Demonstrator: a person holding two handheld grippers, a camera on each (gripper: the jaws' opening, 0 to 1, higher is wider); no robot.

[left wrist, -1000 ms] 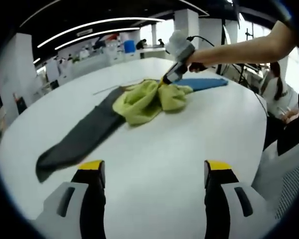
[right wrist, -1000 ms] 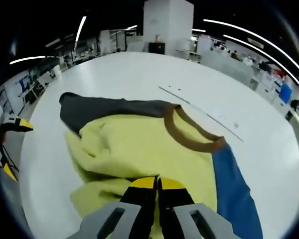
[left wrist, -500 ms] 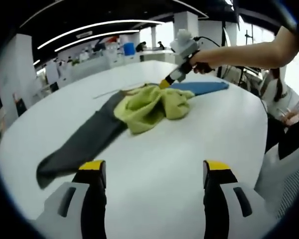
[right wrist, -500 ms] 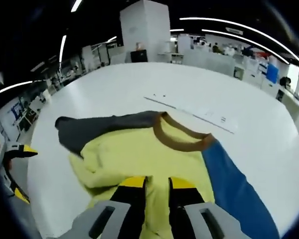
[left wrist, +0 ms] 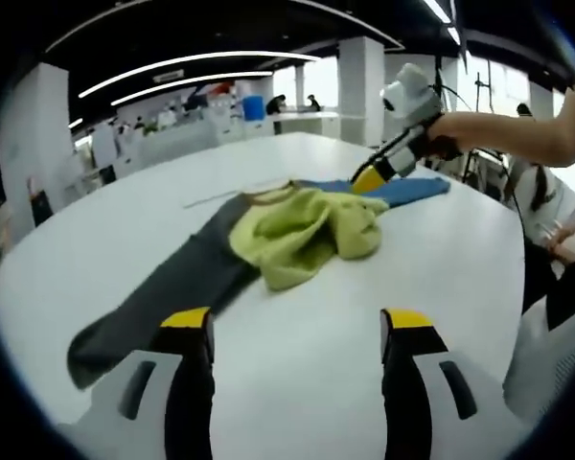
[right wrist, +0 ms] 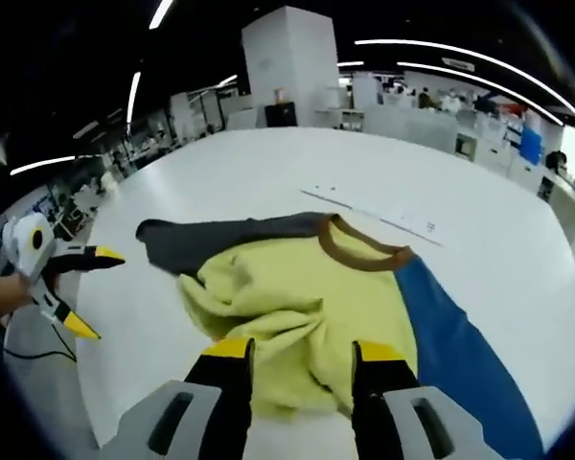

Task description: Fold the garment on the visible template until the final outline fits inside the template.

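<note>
The garment lies bunched on the white round table (left wrist: 297, 316). Its yellow body (left wrist: 302, 230) is crumpled in the middle, a grey sleeve (left wrist: 163, 287) stretches toward my left gripper, and a blue sleeve (left wrist: 402, 190) runs off the far side. My left gripper (left wrist: 297, 326) hovers open over bare table, short of the grey sleeve's end. My right gripper (right wrist: 302, 350) stands open just above the yellow body (right wrist: 287, 287), with the brown collar (right wrist: 359, 251), grey sleeve (right wrist: 220, 240) and blue sleeve (right wrist: 460, 335) ahead. A thin template line (right wrist: 383, 216) runs beyond the collar.
A hand holds the right gripper (left wrist: 393, 158) over the garment's far edge. The left gripper (right wrist: 62, 278) shows at the table's left rim. A person (left wrist: 546, 206) sits past the table's right side. Desks and a white pillar (right wrist: 287, 67) stand behind.
My right gripper has opened, let go of the yellow cloth and lifted back from it. The yellow body has dropped into a looser heap. My left gripper stayed open.
</note>
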